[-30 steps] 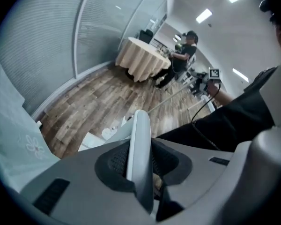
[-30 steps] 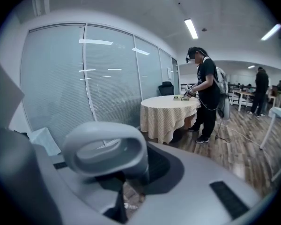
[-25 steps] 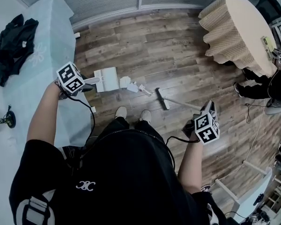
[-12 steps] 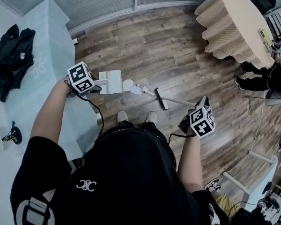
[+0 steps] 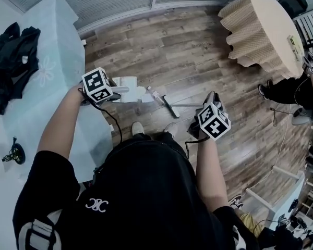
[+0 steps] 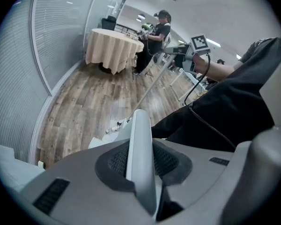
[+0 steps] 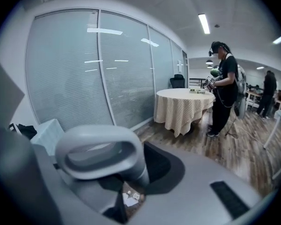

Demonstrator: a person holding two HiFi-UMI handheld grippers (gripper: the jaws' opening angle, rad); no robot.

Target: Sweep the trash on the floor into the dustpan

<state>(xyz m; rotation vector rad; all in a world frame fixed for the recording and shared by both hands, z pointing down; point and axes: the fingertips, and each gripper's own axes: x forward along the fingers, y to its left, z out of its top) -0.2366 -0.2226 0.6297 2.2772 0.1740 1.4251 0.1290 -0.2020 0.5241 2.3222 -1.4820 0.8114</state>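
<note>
My left gripper (image 5: 113, 92) is shut on the grey handle (image 6: 141, 159) of the white dustpan (image 5: 127, 88), which rests on the wood floor. White scraps of trash (image 5: 147, 94) lie right at the pan's mouth and show small past the handle in the left gripper view as trash (image 6: 116, 126). My right gripper (image 5: 205, 104) is shut on the broom's looped grey handle end (image 7: 101, 154). The dark broom head (image 5: 169, 108) sits on the floor just right of the trash. The pan's inside is hidden.
A pale blue table (image 5: 44, 82) with a black garment (image 5: 11, 51) stands at the left. A round table with a beige cloth (image 5: 261, 30) is at the back right, and a person (image 5: 292, 90) stands beside it. My shoes (image 5: 137, 128) are near the pan.
The right gripper has swung left and forward, carrying the broom head closer to the trash and the dustpan. The left gripper and dustpan have shifted slightly right.
</note>
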